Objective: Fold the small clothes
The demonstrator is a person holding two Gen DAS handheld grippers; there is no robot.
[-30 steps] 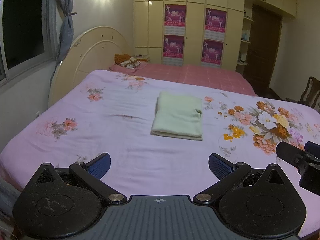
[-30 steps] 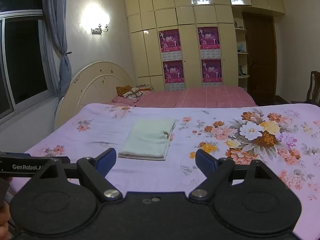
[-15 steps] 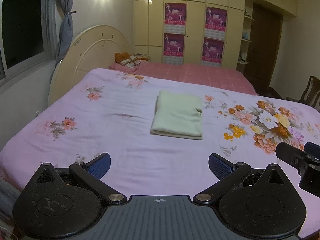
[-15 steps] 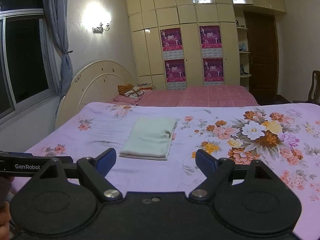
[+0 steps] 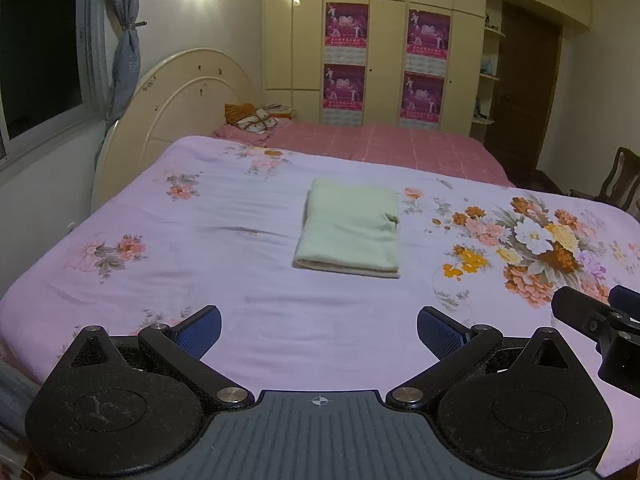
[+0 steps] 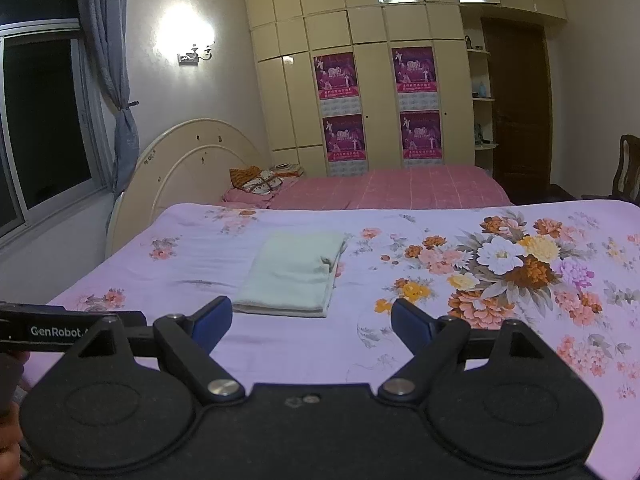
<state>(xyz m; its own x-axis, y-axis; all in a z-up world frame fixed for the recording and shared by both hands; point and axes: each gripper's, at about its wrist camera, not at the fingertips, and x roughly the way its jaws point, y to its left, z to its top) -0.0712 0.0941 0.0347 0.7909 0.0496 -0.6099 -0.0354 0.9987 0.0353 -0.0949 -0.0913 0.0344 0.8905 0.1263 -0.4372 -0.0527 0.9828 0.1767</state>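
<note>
A pale green garment [image 5: 350, 230] lies folded into a neat rectangle in the middle of the bed, on the lilac floral sheet [image 5: 200, 240]. It also shows in the right wrist view [image 6: 294, 274]. My left gripper [image 5: 319, 326] is open and empty, held back over the near edge of the bed, well short of the garment. My right gripper [image 6: 311, 320] is open and empty, also short of the garment and to its right. The right gripper's fingers [image 5: 576, 306] show at the right edge of the left wrist view.
A cream headboard [image 5: 176, 108] stands at the left of the bed. A pink checked bed [image 5: 380, 146] with cushions [image 5: 252, 120] lies beyond. Wardrobes [image 5: 384, 40], a dark door [image 5: 524, 92] and a wooden chair [image 5: 622, 178] line the far side.
Both grippers have drifted slightly, the right one a little higher and back. The folded garment has not moved and both grippers stay open.
</note>
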